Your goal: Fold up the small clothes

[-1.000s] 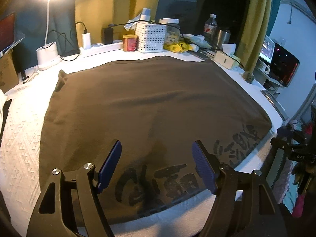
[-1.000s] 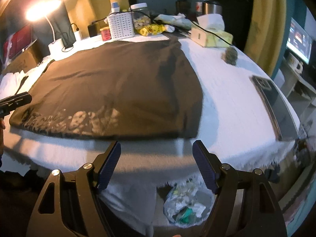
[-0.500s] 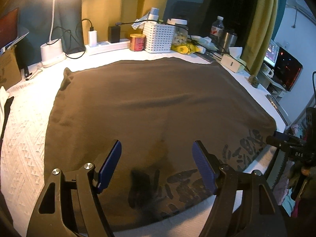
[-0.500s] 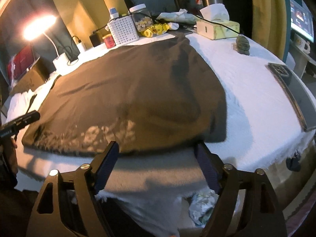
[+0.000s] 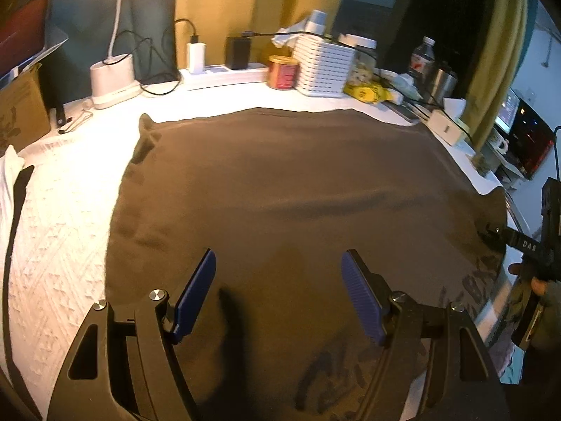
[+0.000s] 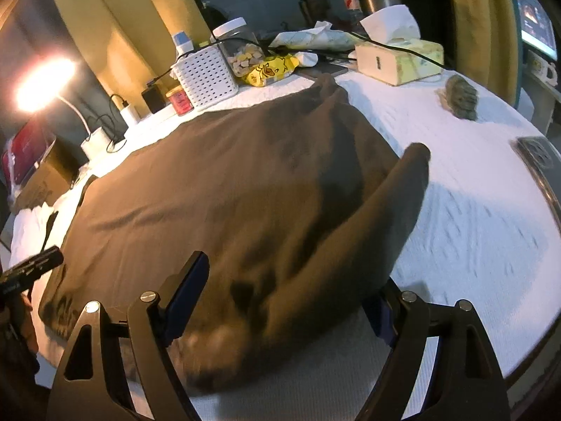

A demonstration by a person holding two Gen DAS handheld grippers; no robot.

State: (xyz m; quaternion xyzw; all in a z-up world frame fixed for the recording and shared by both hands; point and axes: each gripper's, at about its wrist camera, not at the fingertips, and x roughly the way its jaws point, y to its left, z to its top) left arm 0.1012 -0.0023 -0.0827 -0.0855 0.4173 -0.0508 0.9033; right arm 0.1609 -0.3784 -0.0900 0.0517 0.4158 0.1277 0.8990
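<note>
A dark brown garment (image 5: 287,203) with printed lettering near its front hem lies spread on a white cloth-covered table (image 5: 63,231). My left gripper (image 5: 278,291) is open, low over the garment's near part, empty. In the right wrist view the garment (image 6: 224,189) has its near right corner bunched and lifted into a fold (image 6: 385,210). My right gripper (image 6: 291,301) is open with that bunched cloth lying between its jaws; the right finger is partly hidden by it. The right gripper also shows in the left wrist view (image 5: 533,245), at the garment's right edge.
Along the back stand a lamp base (image 5: 112,77), power strip (image 5: 224,73), red tin (image 5: 282,72), white basket (image 5: 324,66), jar, bottles and a tissue box (image 6: 399,59). A tablet (image 6: 540,161) and a grey lump (image 6: 461,100) lie on the right. Monitors stand beyond.
Both grippers have moved forward over the garment. The garment's near right corner has bunched up and risen between the right gripper's jaws.
</note>
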